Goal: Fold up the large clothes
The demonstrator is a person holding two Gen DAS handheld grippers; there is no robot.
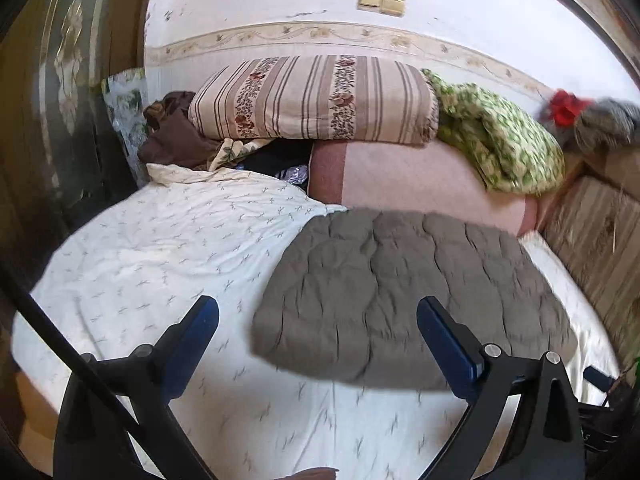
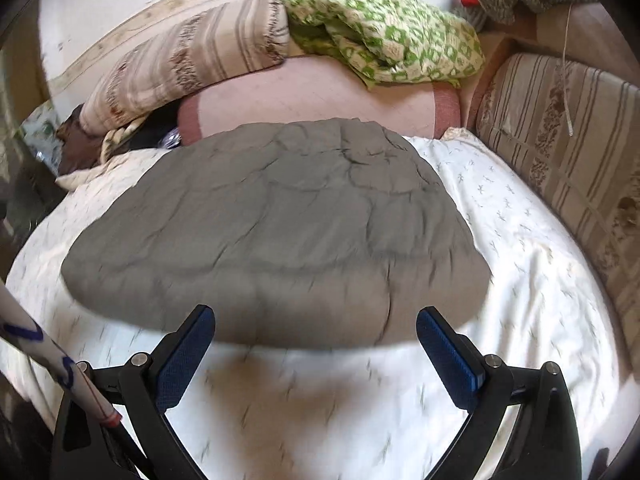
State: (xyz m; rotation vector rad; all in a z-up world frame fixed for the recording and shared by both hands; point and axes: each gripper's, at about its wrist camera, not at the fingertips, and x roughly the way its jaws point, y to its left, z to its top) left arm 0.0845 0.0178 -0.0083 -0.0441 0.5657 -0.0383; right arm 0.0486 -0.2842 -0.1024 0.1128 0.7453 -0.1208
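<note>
quilt [image 2: 276,224] grey, folded, flat on bed sheet [image 2: 520,240] | long axis crosswise

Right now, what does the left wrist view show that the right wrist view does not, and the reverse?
Only the left wrist view shows the beige wall switches, the dark door at left and the open left gripper.

Only the right wrist view shows the white pole with blue marks at lower left and the open right gripper.

Both show the grey quilted garment lying folded on the white sheet, the striped cushion and the green patterned cloth.
</note>
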